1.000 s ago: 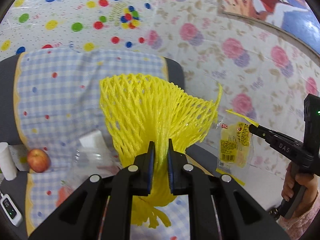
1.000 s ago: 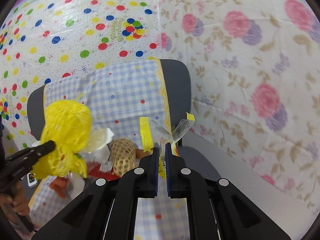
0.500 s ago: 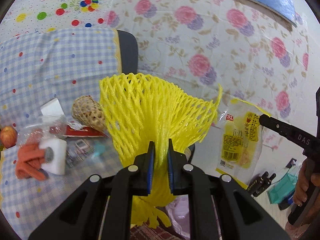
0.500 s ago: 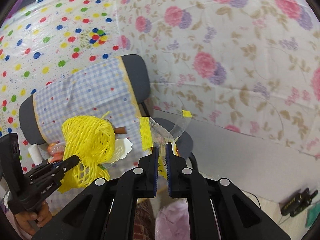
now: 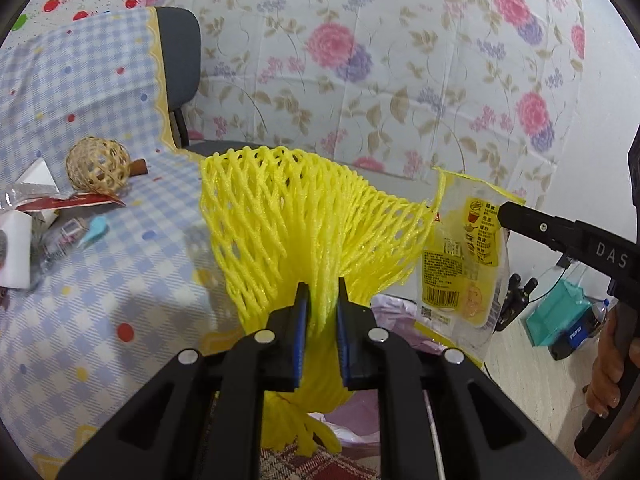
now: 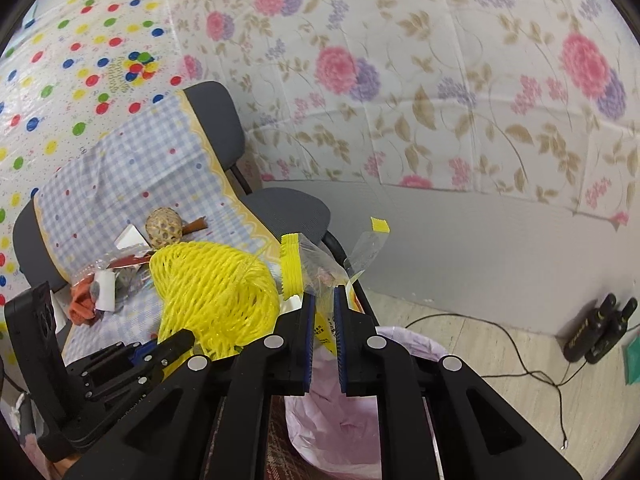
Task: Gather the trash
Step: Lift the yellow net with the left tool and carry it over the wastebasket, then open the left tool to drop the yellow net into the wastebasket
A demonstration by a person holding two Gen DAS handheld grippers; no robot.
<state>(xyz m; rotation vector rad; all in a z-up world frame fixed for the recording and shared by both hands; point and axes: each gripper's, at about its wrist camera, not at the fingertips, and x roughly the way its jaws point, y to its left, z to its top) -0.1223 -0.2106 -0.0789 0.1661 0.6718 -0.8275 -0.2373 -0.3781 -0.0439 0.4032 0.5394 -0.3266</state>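
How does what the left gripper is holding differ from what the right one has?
The left gripper pinches a yellow foam net, an open mesh bunched at the jaws and fanning out. The right gripper pinches a snack wrapper, a flat, partly clear printed film with a barcode, hanging limp. Both are yellow, light trash held above the pink-lined bin.

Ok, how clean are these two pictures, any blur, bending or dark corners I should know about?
Left wrist view: sharp on the yellow foam fruit net and the clear yellow snack wrapper; the blue checked tablecloth at the left smears a little; black corners. Right wrist view: the flowered wall covering is soft, the wall's base curves from fisheye bending, and the lilac-lined trash bin sits partly hidden; even light, no glare.
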